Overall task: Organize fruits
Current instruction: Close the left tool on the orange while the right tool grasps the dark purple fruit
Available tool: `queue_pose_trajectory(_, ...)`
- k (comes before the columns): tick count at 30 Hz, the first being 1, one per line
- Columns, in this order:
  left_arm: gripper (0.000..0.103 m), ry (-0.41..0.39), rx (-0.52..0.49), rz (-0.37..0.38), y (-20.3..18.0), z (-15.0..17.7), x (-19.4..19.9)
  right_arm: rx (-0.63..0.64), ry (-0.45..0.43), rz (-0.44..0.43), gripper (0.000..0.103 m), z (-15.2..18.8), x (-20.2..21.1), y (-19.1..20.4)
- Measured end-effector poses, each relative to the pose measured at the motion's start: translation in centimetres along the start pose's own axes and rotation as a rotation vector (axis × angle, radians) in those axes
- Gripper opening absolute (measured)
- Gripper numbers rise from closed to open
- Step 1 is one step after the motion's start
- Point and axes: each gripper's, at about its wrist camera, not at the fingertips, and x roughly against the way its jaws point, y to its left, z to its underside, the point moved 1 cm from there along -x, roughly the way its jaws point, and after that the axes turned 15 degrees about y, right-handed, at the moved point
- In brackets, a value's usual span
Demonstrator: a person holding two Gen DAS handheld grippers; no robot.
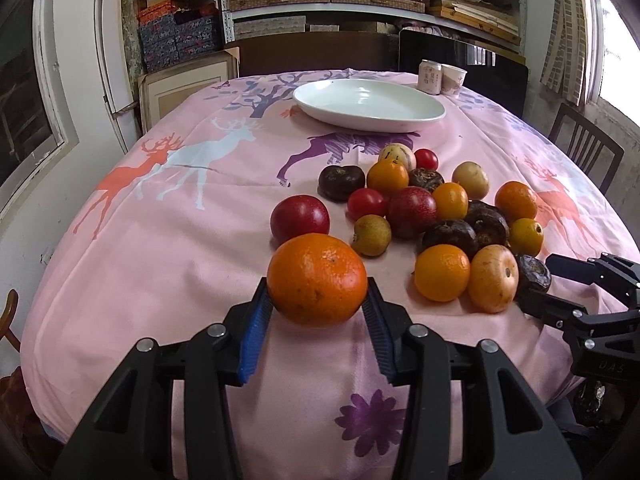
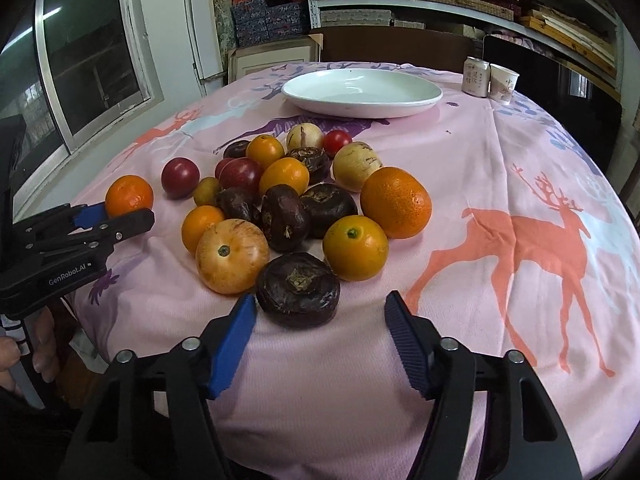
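Pink deer cloth (image 1: 180, 216) fills the left view: left gripper (image 1: 318, 312) pinches an orange (image 1: 317, 280), fruit pile (image 1: 436, 208) at two o'clock, plate (image 1: 368, 106) at twelve. Right view: right gripper (image 2: 320, 316) spread around a dark fruit (image 2: 298, 288), pads clear; "GenRobot.AI" at nine o'clock.
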Motion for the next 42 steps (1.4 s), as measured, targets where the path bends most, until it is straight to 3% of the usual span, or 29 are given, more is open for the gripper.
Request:
queue_pose_trajectory(6,0.045,0.005,-0.004,-0.005,0.0,0.1,-0.2,-0.008,0.003,-0.026,0.061,-0.7,-0.3,-0.1)
queue_pose_trajectory(17,0.045,0.022,-0.008,-0.012,-0.3,0.1,-0.8,0.05,0.007,0.072,0.061,-1.1,-0.6,1.1)
queue_pose_trajectory(20,0.045,0.023,-0.008,-0.011,-0.3,0.1,-0.8,0.085,0.006,0.11,0.055,-1.1,-0.9,1.7)
queue_pose_trajectory(21,0.045,0.023,-0.008,-0.011,-0.3,0.1,-0.8,0.1,0.004,0.108,0.043,-1.0,-0.9,1.9)
queue_pose_trajectory(24,0.045,0.021,-0.007,-0.011,-0.3,0.1,-0.8,0.151,-0.006,0.124,0.042,-0.8,-0.7,2.6)
queue_pose_trajectory(28,0.045,0.02,-0.008,-0.01,-0.3,0.2,-0.9,0.117,0.003,0.066,0.042,-0.9,-0.7,1.6)
queue_pose_trajectory(42,0.045,0.019,-0.006,-0.009,-0.2,0.3,-1.0,0.086,-0.003,0.039,0.042,-0.7,-0.4,1.3)
